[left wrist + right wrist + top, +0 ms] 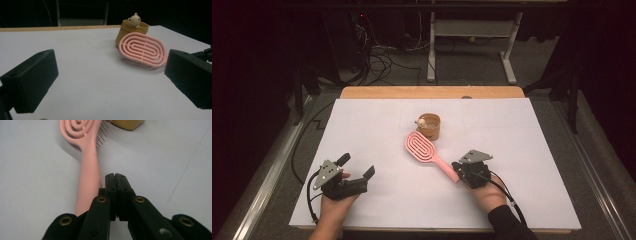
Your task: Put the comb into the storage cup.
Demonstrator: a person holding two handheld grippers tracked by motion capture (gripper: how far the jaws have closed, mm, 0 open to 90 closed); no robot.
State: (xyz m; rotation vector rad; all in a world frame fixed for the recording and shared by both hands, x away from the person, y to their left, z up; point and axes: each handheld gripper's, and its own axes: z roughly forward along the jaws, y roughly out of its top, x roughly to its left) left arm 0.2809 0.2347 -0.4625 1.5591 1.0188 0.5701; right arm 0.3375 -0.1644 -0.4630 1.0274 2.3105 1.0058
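— Looking at the pink hairbrush [428, 153], I'd call it light and stiff: moulded plastic, an openwork oval head, thin bristles underneath. It lies on the white table [377, 130] near the middle, head toward eleven o'clock and handle running down to five o'clock in the high view.

— And the head is against the little yellow cup [430, 126]?

— Close to it, at least. From the left gripper view the head [142, 50] sits just in front of the cup [131, 33], which has a small figure [133, 20] on its rim; I cannot tell whether they touch.

— Where would you take hold?

— On the handle [88, 175], midway or a bit nearer the end. It is narrow, smooth and rounded, so likely slippery; the jaws should close across its width. The bristles would bend, and the head is too broad.

— What are the grippers doing?

— The right gripper [116, 175] is clenched, jaws pressed together with nothing between them. In its own view the handle runs along the left side of the jaws, just beside them, not inside. It would have to spread its jaws before it could grasp anything.

— And the other?

— The left gripper [357, 167] rests at about seven o'clock on the table, jaws spread wide and empty, well apart from the brush.

— Any risk?

— My guess is that a nudge could slide the brush into the cup.
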